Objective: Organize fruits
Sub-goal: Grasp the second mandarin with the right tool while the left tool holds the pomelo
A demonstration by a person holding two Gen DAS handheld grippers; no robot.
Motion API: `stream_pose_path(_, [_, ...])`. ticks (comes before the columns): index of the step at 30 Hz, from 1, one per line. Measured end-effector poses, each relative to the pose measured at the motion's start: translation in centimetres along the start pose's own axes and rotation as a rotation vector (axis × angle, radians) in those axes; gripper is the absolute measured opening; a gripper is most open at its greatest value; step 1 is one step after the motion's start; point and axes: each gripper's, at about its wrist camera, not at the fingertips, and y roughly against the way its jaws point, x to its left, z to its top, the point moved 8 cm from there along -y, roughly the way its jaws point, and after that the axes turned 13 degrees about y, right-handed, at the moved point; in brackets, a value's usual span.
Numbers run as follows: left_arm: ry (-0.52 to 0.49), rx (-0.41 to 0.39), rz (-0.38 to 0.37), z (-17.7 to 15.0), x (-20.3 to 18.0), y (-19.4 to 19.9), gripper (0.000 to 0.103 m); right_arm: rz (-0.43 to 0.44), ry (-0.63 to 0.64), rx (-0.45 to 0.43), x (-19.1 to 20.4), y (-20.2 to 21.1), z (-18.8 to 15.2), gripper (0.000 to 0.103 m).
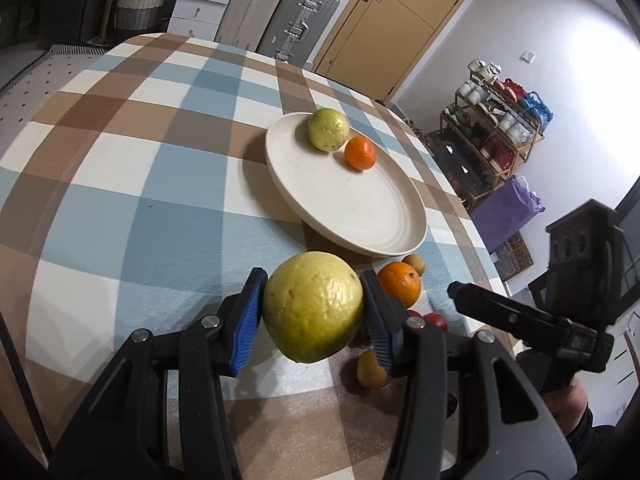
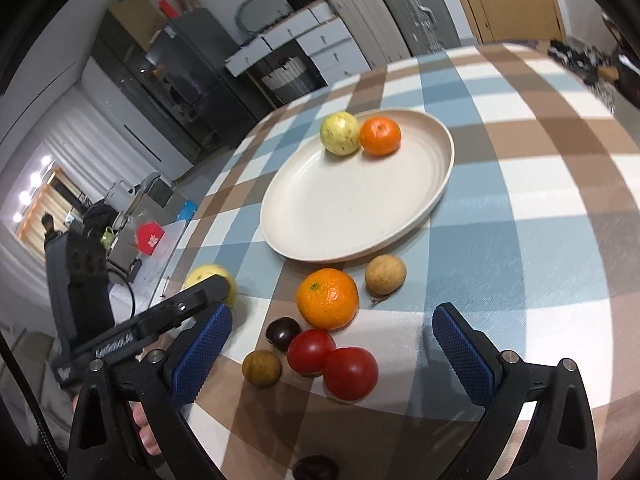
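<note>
My left gripper [image 1: 314,312] is shut on a yellow-green guava [image 1: 313,306] and holds it above the checked tablecloth, short of the cream plate [image 1: 360,216]. The plate holds a second guava [image 1: 328,129] and a small orange [image 1: 360,153]. My right gripper [image 2: 332,348] is open and empty, low over loose fruit: an orange [image 2: 327,298], two red tomatoes [image 2: 350,373], two brown round fruits [image 2: 385,274], and a dark plum [image 2: 282,333]. The held guava [image 2: 210,274] shows partly behind the left gripper in the right wrist view.
The round table carries a blue, brown and white checked cloth [image 1: 140,184]. Another dark fruit [image 2: 315,468] lies at the near edge. Suitcases [image 1: 300,16], drawers and a shoe rack [image 1: 492,136] stand beyond the table.
</note>
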Motion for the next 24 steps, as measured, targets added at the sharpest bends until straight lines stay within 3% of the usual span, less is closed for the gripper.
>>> stream_pose_path(5, [0.017,-0.009,-0.018,0.1,0.9,1.1,0.045,0.008,-0.044,0.031,0.4,-1.0,-0.1,0.100])
stream_pose_path(12, [0.037,-0.019,-0.050,0.4,1.9,2.1,0.045,-0.005,-0.044,0.071,1.6,-2.8,0.3,0.085])
stream_pose_path(21, [0.096,-0.026,-0.067,0.5,4.3,2.9,0.045,-0.139,0.000,0.114,1.9,-4.4,0.5,0.069])
stream_pose_path(24, [0.108,-0.029,-0.067,0.4,4.9,3.2,0.045,-0.183,0.030,0.125,1.9,-4.5,0.5,0.054])
